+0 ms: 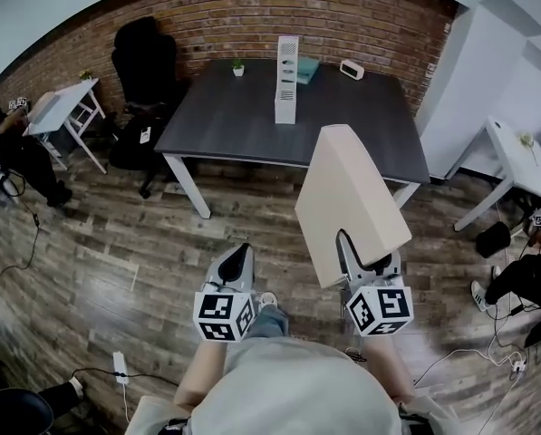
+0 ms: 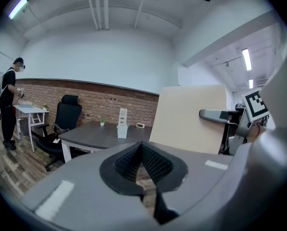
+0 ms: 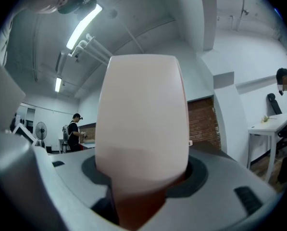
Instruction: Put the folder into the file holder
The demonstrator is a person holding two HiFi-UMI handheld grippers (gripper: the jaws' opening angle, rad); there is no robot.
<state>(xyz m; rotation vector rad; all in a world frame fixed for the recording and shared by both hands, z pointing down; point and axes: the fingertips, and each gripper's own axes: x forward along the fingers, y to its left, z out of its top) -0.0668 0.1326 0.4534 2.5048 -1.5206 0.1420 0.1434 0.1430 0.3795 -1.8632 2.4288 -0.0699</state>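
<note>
Your right hand-held gripper (image 1: 350, 247) had clamped the folder (image 1: 352, 193) by its near edge, standing it upright, probably ready to slot in. Your left hand-held gripper (image 1: 238, 256) hung empty, jaws together. The file holder (image 1: 286, 80) stood far off on the desk (image 1: 361, 125).

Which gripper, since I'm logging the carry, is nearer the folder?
Right. The right gripper grips the folder at its lower edge. The left gripper hangs shut and empty beside it, not touching.
</note>
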